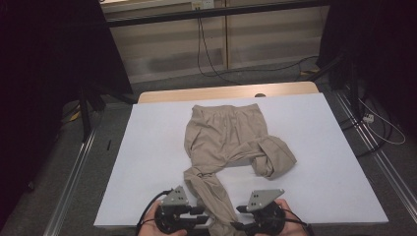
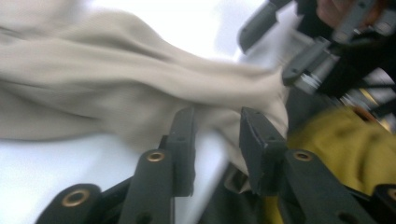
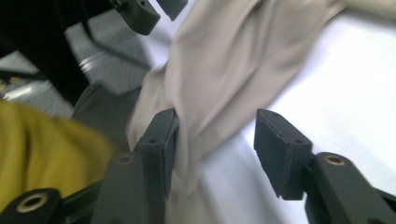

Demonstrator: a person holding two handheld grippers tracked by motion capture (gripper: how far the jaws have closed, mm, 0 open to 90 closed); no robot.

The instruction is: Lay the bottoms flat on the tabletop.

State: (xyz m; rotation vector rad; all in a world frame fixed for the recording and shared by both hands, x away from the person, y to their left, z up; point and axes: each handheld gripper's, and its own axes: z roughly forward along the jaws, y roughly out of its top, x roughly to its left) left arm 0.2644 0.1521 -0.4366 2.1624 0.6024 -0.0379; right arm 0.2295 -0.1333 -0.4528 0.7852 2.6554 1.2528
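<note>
Beige trousers lie on the white table, waistband at the far side, one leg bunched to the right. The other leg runs twisted down to the near edge, between my two grippers. My left gripper points at that leg from the left. In the left gripper view its jaws stand apart, with the cloth just past their tips. My right gripper faces it from the right, jaws wide. The cloth hangs between them and brushes one pad, and nothing is pinched.
A wooden tabletop strip shows beyond the white sheet. Metal rails run along both sides of the table, and cables trail on the floor behind. The person's yellow garment is close by the near table edge.
</note>
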